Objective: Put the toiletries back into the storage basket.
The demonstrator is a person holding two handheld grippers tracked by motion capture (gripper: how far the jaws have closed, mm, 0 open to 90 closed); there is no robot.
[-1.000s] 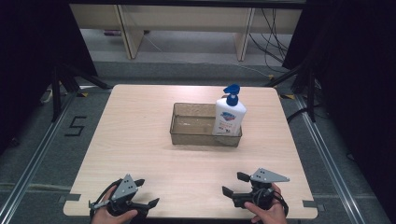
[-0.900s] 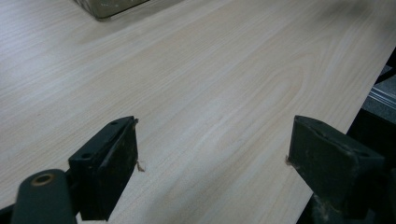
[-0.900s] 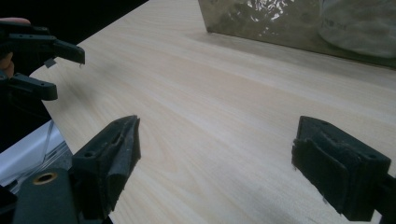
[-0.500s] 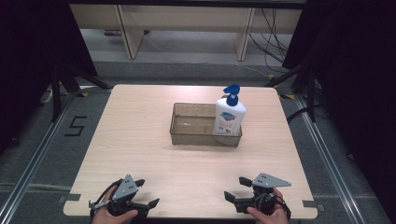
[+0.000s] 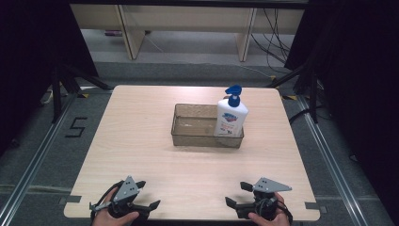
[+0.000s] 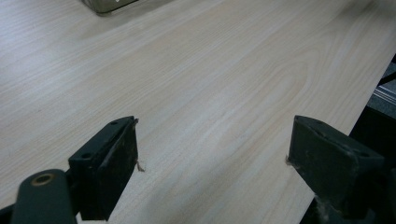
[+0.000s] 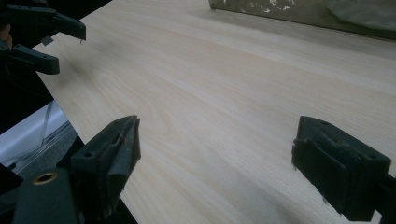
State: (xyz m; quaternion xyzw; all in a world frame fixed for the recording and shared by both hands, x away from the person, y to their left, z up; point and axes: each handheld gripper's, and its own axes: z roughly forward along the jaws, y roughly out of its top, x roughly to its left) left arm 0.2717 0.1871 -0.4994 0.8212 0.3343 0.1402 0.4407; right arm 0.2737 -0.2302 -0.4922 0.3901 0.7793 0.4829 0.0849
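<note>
Both tools sit low at the near edge of the surface (image 5: 141, 141), the left tool (image 5: 141, 200) and the right tool (image 5: 236, 195) each with jaws spread wide and nothing between them. Well beyond them, mid-surface, a pump soap bottle (image 5: 230, 115) stands upright in the right end of a clear rectangular tray (image 5: 188, 136). If the bottle is the aim, I'd approach it level, jaws around its flat body below the pump, steadying the tray with the other tool.

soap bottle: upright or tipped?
Upright. The soap bottle stands in the right end of the clear tray, blue pump on top.
</note>
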